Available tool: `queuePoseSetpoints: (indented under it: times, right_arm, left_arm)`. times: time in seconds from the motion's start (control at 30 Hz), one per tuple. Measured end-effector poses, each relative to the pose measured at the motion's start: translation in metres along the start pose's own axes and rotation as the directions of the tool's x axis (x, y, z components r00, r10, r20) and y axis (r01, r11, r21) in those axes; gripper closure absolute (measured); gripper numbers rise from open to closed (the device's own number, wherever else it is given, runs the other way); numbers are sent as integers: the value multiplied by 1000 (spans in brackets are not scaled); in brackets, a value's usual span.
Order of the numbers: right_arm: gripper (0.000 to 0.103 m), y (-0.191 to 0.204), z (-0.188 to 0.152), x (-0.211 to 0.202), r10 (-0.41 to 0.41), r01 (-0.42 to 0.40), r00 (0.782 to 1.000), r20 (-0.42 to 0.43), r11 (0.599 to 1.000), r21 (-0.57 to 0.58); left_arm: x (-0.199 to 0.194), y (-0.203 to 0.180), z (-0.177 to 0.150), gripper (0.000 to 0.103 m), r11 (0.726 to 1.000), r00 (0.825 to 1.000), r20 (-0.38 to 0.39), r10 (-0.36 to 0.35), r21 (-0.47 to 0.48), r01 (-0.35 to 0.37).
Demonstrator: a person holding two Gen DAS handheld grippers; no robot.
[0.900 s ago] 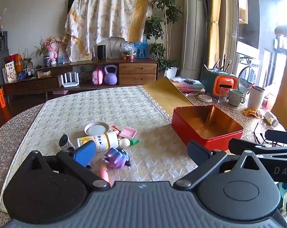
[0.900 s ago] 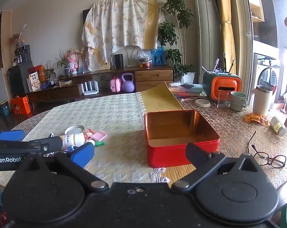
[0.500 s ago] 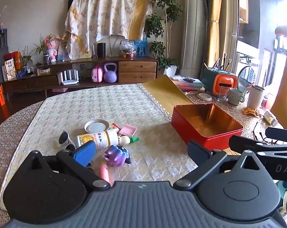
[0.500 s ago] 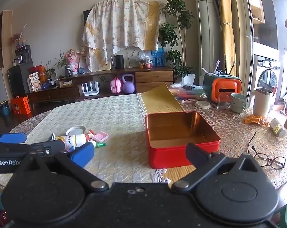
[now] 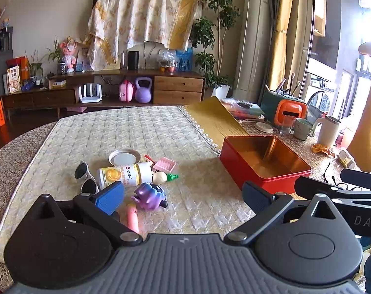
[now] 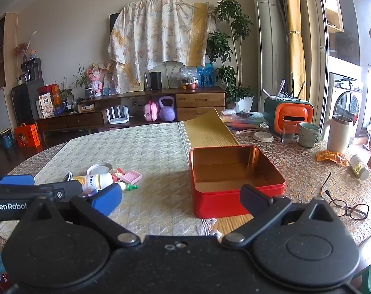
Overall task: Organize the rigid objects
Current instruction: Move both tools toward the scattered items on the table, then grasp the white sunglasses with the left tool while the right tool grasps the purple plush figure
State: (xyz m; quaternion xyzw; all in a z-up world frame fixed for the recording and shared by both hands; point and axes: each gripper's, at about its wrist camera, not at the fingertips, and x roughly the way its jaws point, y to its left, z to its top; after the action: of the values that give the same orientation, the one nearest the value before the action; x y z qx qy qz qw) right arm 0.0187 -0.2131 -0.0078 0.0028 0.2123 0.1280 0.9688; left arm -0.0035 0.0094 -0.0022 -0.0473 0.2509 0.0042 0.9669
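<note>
the left tongs (image 5: 183, 197) hang with their jaws spread wide and nothing between them, above the near edge of the quilted mat (image 5: 141, 132) on the bench (image 6: 308, 169). just ahead of them lies a loose cluster of small things: a purple toy figure (image 5: 149, 196), a pink marker (image 5: 132, 216) beside it, a white bottle with a yellow label (image 5: 125, 174) on its side, white-framed sunglasses (image 5: 83, 176), a round metal lid (image 5: 124, 156), a pink tray-like piece (image 5: 164, 165) and a small cream bottle with a green tip (image 5: 163, 177). the right tongs (image 6: 180, 198) are also spread wide and empty, hanging in front of the open red tin (image 6: 234, 183), which sits empty at the mat's right edge, well apart from the cluster. on the bare bench to the right of the tin lie dark-framed eyeglasses (image 6: 347, 208), and further back stand a green mug (image 6: 308, 133), a clear glass (image 6: 288, 131) and a cream jug (image 6: 338, 133).
</note>
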Motion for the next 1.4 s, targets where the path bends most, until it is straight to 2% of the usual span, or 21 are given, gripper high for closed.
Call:
queuePoseSetpoints:
  times: [0.33, 0.87, 1.07, 1.23, 1.4]
  right_arm:
    - [0, 1, -1, 1, 1, -1, 1000, 2, 1000, 0]
    - [0, 6, -3, 3, 7, -8, 1000, -13, 1000, -15]
    - [0, 17, -2, 17, 50, -52, 998, -33, 996, -74]
    - [0, 32, 1, 34, 125, -133, 989, -75, 985, -108]
    - [0, 42, 7, 54, 188, -203, 975, -116, 970, -136]
  left_arm:
    - [3, 1, 0, 0, 1000, 999, -31, -10, -15, 9]
    - [5, 2, -2, 0, 1000, 1000, -31, 3, -9, -3]
    - [8, 15, -1, 0, 1000, 1000, -23, 10, -26, -11]
    - [19, 36, 2, 0, 997, 998, -45, 52, -52, -54]
    - [33, 68, 3, 0, 988, 990, -68, 125, -82, -130]
